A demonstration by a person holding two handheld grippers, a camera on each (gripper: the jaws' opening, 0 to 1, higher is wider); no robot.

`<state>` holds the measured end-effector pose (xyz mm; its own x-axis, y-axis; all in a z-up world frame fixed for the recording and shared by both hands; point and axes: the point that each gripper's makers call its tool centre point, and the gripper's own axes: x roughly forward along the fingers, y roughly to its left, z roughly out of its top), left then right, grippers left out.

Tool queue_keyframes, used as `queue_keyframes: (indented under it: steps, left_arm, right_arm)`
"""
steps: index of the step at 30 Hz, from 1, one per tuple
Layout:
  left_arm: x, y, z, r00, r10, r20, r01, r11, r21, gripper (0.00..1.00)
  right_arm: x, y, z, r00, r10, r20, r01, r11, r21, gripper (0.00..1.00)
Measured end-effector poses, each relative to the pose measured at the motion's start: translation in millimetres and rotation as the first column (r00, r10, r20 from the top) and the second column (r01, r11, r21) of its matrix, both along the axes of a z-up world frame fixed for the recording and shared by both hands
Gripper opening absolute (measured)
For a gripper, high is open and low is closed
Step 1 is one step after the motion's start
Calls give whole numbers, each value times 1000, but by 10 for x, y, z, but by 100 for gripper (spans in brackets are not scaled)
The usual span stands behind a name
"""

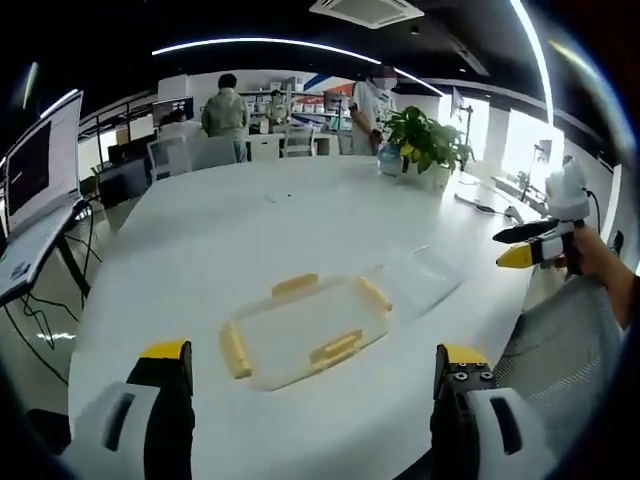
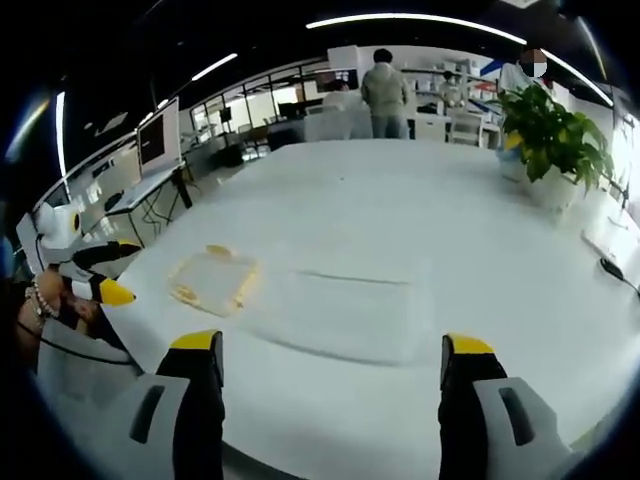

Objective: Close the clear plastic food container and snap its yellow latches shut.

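A clear lid with four yellow latches (image 1: 305,330) lies flat on the white table (image 1: 250,230), just ahead of my left gripper (image 1: 315,368), whose jaws stand wide apart and empty. Beside it on the right rests the clear container tub (image 1: 420,278), separate from the lid. A hand holds the right gripper (image 1: 525,247) off the table's right edge. In the right gripper view the tub (image 2: 340,310) sits in front of my open right gripper (image 2: 330,352), the latched lid (image 2: 213,278) lies to its left, and the left gripper (image 2: 100,278) is at the far left.
A potted plant (image 1: 430,140) (image 2: 550,130) stands at the table's far side. People stand by desks beyond it. A monitor (image 1: 40,160) is at the left, a grey mesh chair (image 1: 560,340) at the right edge, and a cable (image 2: 612,270) lies on the table.
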<state>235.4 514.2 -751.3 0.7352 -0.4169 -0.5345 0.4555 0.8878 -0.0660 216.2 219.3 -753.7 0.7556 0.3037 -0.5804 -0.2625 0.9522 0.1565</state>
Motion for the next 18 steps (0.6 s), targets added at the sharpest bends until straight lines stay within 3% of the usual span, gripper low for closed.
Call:
queue_keyframes:
  steps: [4, 8, 11, 15, 17, 18]
  left_arm:
    - [27, 80, -25, 1000, -7, -17, 7, 1000, 8, 99]
    - [36, 162, -47, 996, -77, -41, 81, 993, 84, 99]
    - [124, 200, 39, 991, -136, 0, 136, 987, 90, 99]
    - [203, 279, 59, 968, -251, 10, 246, 955, 167, 99]
    - [229, 266, 73, 947, -322, 24, 311, 929, 201, 99]
    - [228, 244, 70, 924, -381, 25, 366, 903, 227, 99]
  right_arm:
    - [5, 33, 20, 1000, 19, -2, -19, 1000, 17, 84]
    - [108, -15, 103, 999, 40, 34, -38, 998, -53, 83]
    - [197, -8, 157, 997, 61, 42, -58, 996, -66, 84]
    - [286, 24, 201, 994, 101, 39, -97, 990, -98, 83]
    - [343, 80, 221, 991, 131, 38, -127, 987, -95, 83]
    - [352, 126, 219, 987, 161, 29, -158, 983, -95, 84]
